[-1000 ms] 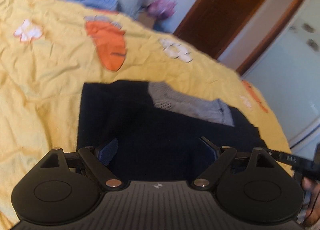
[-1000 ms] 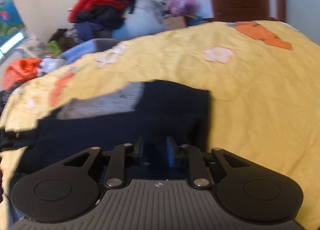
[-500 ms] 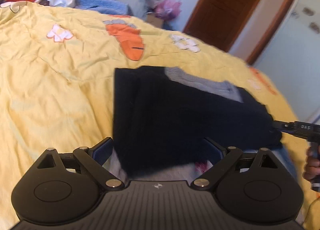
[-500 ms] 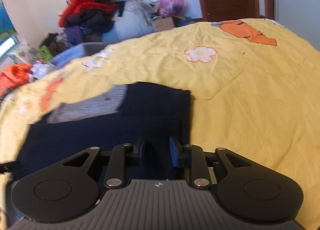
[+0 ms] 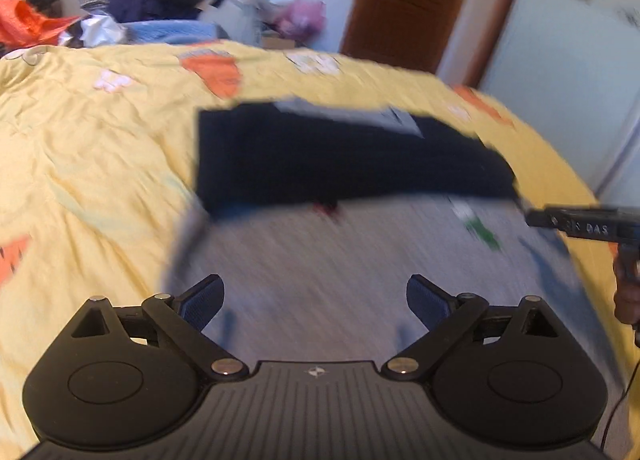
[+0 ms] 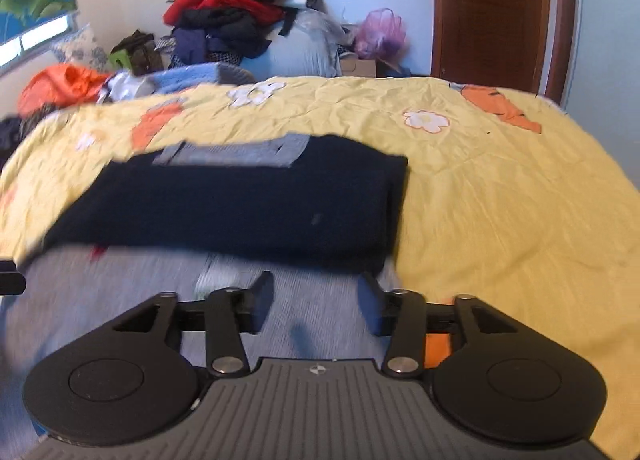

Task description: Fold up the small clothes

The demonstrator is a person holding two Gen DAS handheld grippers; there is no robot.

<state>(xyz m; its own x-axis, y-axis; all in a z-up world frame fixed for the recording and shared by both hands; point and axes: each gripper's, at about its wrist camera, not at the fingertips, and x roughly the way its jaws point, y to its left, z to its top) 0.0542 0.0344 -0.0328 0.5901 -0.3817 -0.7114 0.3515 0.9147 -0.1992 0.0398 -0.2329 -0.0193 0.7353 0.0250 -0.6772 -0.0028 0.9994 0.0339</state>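
I hold the left gripper (image 5: 314, 296) spread wide and empty at the bottom of its frame. The jaws of my right gripper (image 6: 316, 298) have just been opening and now stand parted, nothing pinched between them. The garment (image 6: 240, 196), navy folded over a grey striped panel, lies mid-frame on the yellow bedspread (image 6: 500, 188). Piled clothes (image 6: 240, 16) fill the upper left beyond the bed, a brown door (image 6: 492, 8) the upper right.

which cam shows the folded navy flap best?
Right wrist. There the navy flap is sharper, with its right edge and grey ribbed band clear. Left wrist shows the same flap smeared by blur, right corner near the other gripper.
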